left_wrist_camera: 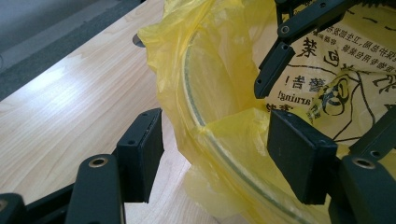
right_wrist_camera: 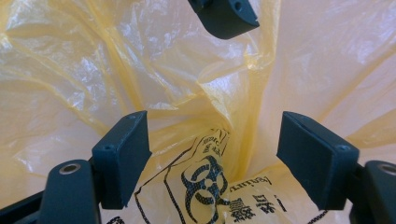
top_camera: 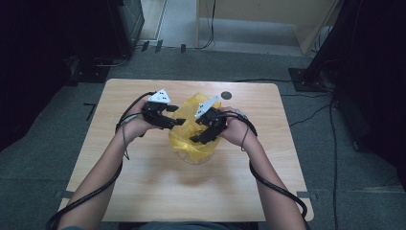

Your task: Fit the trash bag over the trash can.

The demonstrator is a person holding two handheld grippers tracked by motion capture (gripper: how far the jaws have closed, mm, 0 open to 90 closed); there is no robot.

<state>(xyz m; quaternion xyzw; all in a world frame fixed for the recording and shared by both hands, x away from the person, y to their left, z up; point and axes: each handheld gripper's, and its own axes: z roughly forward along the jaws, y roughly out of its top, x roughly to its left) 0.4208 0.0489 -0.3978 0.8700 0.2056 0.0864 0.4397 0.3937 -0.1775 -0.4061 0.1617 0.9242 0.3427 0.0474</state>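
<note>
A yellow plastic bag [top_camera: 187, 104] with a black biohazard mark [right_wrist_camera: 203, 179] lines a clear round container [top_camera: 194, 155] at the middle of the wooden table [top_camera: 143, 191]. My left gripper [top_camera: 173, 116] stands open at the container's left side. In the left gripper view the gripper [left_wrist_camera: 219, 158] straddles the glass rim [left_wrist_camera: 191, 107] and the bag's edge [left_wrist_camera: 219, 56], one jaw outside and one inside, with neither pad pressing. My right gripper [top_camera: 198, 134] reaches into the bag from the right, open [right_wrist_camera: 219, 156] over loose film [right_wrist_camera: 93, 70]. One of the left gripper's fingertips [right_wrist_camera: 224, 16] hangs just above.
A dark round hole [top_camera: 226, 95] sits in the tabletop behind the bag. Bare wood lies to the left, right and front of the container. Cables trail from both grippers over the near edge. Dark stands and cables [top_camera: 311, 76] occupy the grey floor around the table.
</note>
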